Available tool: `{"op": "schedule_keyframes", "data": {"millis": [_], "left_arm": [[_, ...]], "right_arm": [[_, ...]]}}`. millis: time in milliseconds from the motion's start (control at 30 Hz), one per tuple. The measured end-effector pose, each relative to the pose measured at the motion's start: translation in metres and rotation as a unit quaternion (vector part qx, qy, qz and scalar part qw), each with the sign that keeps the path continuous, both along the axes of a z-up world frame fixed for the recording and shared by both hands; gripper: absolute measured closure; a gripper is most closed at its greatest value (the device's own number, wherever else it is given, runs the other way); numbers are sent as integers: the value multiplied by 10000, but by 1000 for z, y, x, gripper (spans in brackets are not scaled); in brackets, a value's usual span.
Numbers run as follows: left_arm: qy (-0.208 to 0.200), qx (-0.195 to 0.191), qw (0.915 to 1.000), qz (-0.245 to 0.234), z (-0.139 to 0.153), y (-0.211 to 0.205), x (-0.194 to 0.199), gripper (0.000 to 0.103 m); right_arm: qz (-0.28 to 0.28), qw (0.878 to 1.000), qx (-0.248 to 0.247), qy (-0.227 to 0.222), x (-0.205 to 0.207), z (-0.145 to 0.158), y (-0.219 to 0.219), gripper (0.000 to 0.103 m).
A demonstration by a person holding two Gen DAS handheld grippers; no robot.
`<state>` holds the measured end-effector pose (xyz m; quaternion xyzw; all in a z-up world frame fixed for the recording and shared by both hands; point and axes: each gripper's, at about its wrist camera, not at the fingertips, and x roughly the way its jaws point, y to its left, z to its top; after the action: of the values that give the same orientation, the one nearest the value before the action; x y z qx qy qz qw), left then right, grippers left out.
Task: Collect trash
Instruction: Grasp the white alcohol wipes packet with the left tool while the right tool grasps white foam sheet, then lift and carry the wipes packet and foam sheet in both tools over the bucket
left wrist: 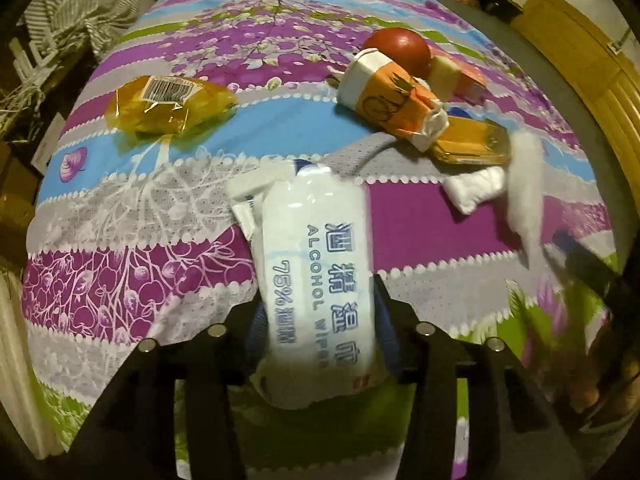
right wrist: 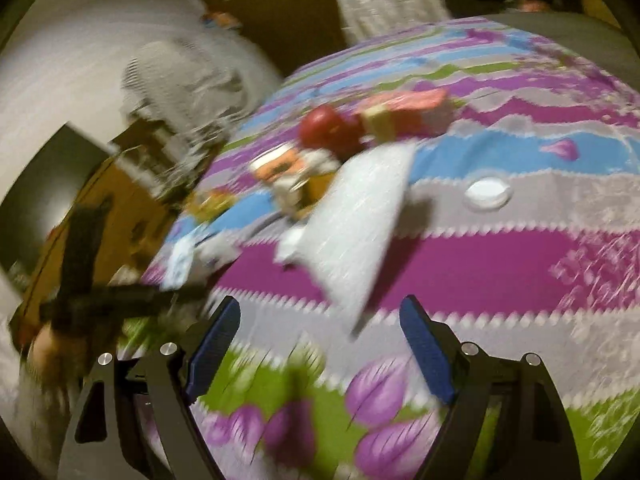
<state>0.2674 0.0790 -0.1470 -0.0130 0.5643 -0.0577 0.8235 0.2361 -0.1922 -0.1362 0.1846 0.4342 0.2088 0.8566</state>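
Left wrist view, left gripper (left wrist: 320,320) clamped on the alcohol wipes pack (left wrist: 320,280), its lower end hiding the pads, yellow wrapper (left wrist: 168,104) near the cloth's (left wrist: 420,216) left edge, red ball (left wrist: 398,50) beyond; right wrist view, blurred, right gripper (right wrist: 320,344) wide and empty, white sheet (right wrist: 360,232) ahead, white cap (right wrist: 488,192) seen only here.

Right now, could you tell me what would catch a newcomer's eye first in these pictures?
First, the white plastic alcohol wipes pack, clamped between the left gripper's blue pads low in the left wrist view. Behind it, the loud purple, blue and green floral cloth carries a round red ball at upper right and a crinkled yellow wrapper at left. The right gripper stands open, empty.
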Motion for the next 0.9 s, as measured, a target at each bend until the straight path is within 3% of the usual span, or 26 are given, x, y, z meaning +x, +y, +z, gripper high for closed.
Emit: {"op": "schedule_keyframes", "data": {"millis": [200, 267, 300, 467, 733, 900], "left_arm": [[-332, 395, 9985, 192, -5, -11, -3, 56], [-431, 349, 9982, 215, -4, -11, -5, 59], [-491, 306, 9981, 209, -3, -10, -8, 62], [-795, 220, 9960, 348, 4, -4, -17, 64], [-1756, 49, 9834, 452, 49, -14, -58, 64], [-2607, 10, 9639, 536, 85, -28, -96, 64]], "right_arm": [[-278, 9990, -336, 112, 41, 0, 15, 21], [-290, 9985, -444, 163, 49, -5, 20, 27], [-296, 9983, -464, 169, 51, -8, 19, 42], [-245, 9988, -428, -79, 38, -8, 11, 45], [-114, 9878, -1019, -1176, -21, 31, 11, 46], [-184, 9680, -1370, -2094, -66, 70, 18, 46]]}}
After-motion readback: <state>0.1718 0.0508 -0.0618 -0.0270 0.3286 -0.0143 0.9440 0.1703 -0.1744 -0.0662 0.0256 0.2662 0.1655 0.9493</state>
